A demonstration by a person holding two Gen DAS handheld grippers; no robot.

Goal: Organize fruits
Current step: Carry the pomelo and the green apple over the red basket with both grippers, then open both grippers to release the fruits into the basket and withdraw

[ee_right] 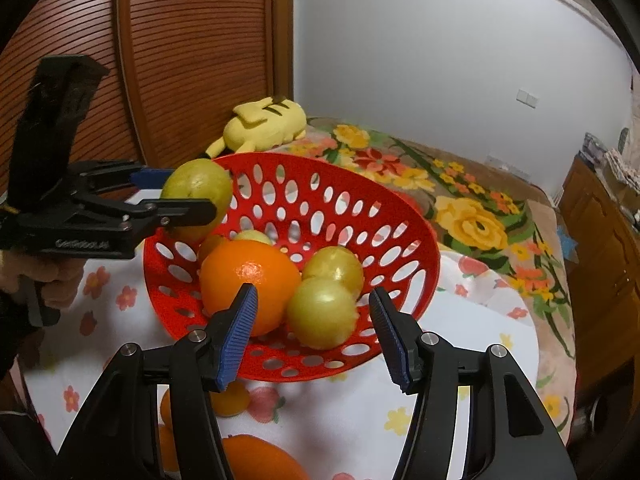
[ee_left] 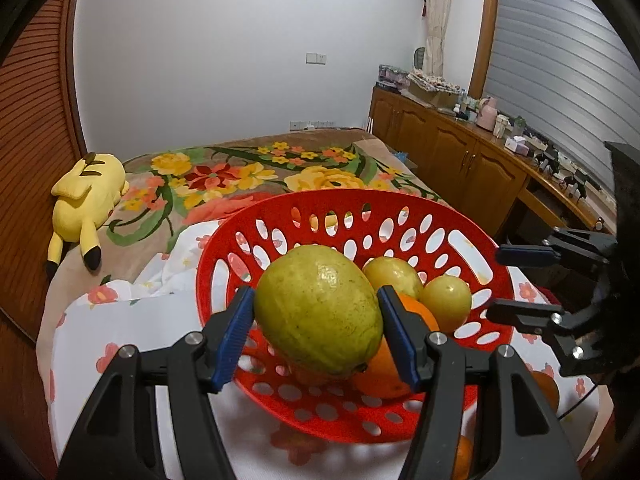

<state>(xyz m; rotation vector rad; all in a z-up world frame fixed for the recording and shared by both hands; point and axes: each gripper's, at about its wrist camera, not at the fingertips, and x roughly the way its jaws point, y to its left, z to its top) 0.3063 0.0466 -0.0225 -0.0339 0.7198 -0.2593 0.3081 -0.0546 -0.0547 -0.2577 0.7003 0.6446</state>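
Bed (ee_left: 240, 172), basket (ee_left: 360, 204) at near edge: left gripper (ee_left: 316, 320) clamps guava (ee_left: 316, 312); right gripper (ee_right: 312, 332) open, empty.

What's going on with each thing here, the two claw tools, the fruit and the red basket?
Left gripper: shut on the large green fruit.
Large green fruit: held above the basket's near rim.
Right gripper: open, empty, at the basket's edge.
Red basket: tilted on the cloth, holding fruit.
Orange: resting in the basket.
Small green fruits: resting in the basket.
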